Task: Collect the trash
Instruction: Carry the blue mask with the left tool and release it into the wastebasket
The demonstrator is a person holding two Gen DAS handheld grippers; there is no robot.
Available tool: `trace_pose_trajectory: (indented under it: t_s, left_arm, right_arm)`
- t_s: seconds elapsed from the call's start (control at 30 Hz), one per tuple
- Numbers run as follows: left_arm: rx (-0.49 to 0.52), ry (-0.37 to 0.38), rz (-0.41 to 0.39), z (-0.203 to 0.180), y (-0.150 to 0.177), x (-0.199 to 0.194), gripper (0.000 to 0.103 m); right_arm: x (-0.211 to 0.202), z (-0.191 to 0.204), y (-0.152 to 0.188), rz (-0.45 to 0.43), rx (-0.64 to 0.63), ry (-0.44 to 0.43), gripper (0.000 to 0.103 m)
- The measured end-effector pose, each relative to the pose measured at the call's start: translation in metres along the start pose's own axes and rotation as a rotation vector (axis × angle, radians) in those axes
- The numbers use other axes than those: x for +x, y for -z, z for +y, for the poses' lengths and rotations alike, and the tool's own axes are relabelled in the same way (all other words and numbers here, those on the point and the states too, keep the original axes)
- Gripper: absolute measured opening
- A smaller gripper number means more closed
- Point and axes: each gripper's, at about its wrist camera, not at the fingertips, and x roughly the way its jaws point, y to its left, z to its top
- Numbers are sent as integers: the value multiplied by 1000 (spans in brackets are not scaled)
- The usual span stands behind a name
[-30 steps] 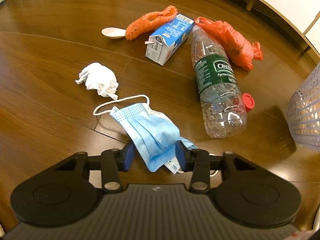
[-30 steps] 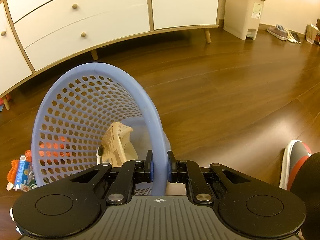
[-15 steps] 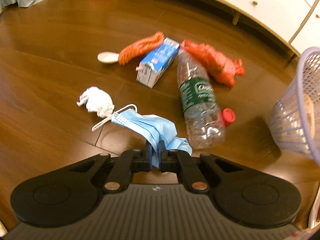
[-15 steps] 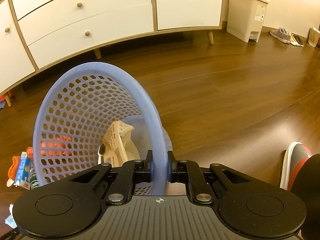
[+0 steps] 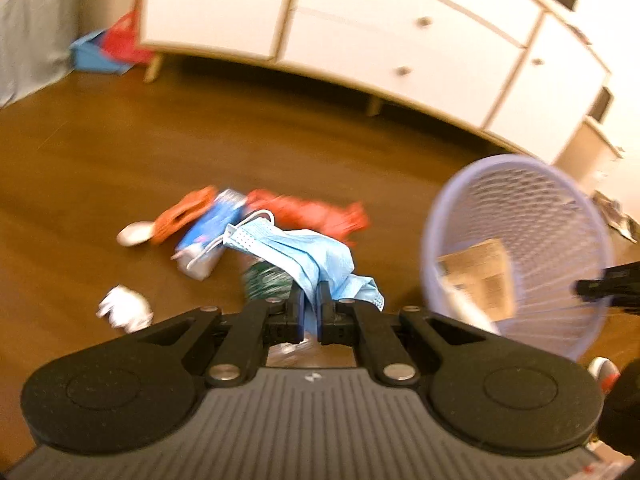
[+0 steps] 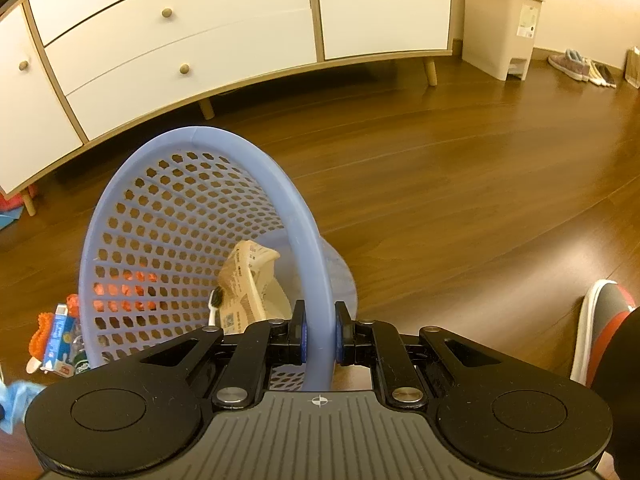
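— Where is the face mask point(image 5: 308, 254)?
— Clamped in the left tool point(image 5: 309, 314), dangling clear of the floor point(image 5: 100, 168), above the litter by the white cabinet point(image 5: 360, 28).
— And the right tool point(image 6: 319, 334)?
— Pinched on the rim of the tilted blue basket point(image 6: 304, 240), which holds a brown paper bag point(image 6: 244, 280).

Tan cardboard packet point(image 6: 248, 280) in the lilac perforated plastic basket point(image 6: 192, 200): printed lines and a square code, too small to read.
Blue-and-white carton point(image 6: 60, 336) on the floor: print illegible.
White pedal bin point(image 6: 500, 24): label unreadable.
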Motion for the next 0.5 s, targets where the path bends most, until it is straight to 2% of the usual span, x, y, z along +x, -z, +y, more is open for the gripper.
trace_pose_trajectory:
  t_s: [0.3, 0.5]
  left_arm:
    - [138, 200, -42, -90, -24, 3, 2]
    - [193, 277, -24, -132, -20, 18, 3]
  right_arm:
    - [1, -7, 1, 14, -2, -18, 9]
    - [4, -11, 2, 26, 11, -20, 9]
